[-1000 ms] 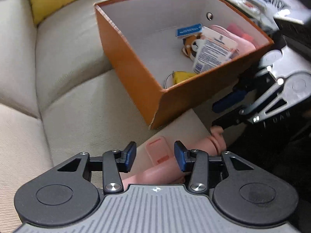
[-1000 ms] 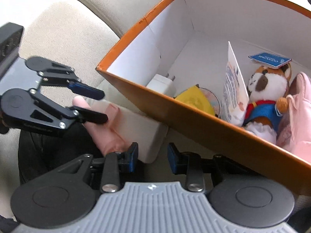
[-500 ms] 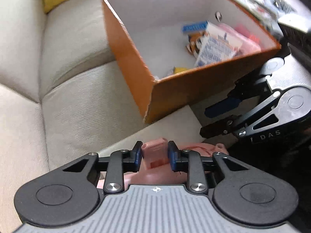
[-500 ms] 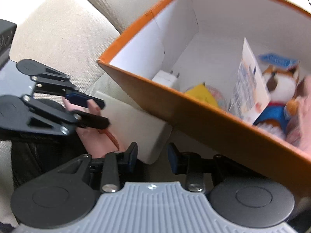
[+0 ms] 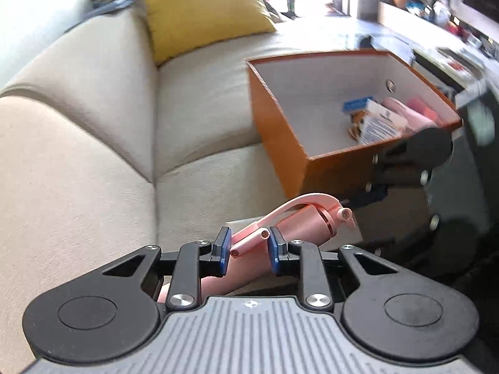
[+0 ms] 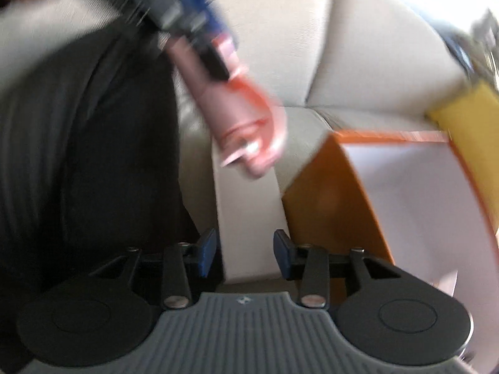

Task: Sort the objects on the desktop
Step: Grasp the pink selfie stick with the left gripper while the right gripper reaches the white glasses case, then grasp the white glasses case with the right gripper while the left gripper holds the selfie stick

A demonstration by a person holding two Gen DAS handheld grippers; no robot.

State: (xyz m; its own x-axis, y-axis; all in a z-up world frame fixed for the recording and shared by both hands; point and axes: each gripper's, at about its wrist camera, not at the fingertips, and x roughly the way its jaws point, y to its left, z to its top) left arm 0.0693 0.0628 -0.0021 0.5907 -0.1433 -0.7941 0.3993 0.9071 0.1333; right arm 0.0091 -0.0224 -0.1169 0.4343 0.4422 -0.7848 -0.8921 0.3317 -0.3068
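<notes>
A pink folding stick (image 5: 299, 227) with a curved arm is lifted off the sofa, and my left gripper (image 5: 248, 247) is closing its blue pads on the stick's near end. The right wrist view shows the same stick (image 6: 240, 115) blurred, hanging from the left gripper (image 6: 199, 31). My right gripper (image 6: 244, 249) is opening and grips nothing; a white flat slab (image 6: 249, 212) lies beyond its gap. The orange box (image 5: 280, 131) stands on the sofa with a leaflet (image 5: 380, 124) and pink things inside. In the left wrist view the right gripper (image 5: 371, 187) is a dark blur at the box's near corner.
A yellow cushion (image 5: 202, 12) leans on the beige sofa back (image 5: 93, 71). The orange box wall (image 6: 324, 193) is close to the right gripper's right side. A person's dark clothing (image 6: 78, 155) fills the left of the right wrist view. A cluttered desk (image 5: 452, 46) stands behind the box.
The left gripper shut on the pink stick and lifted it, tilting up toward the sofa back. The right gripper rolled and swung away from the box's inside, and its jaws widened.
</notes>
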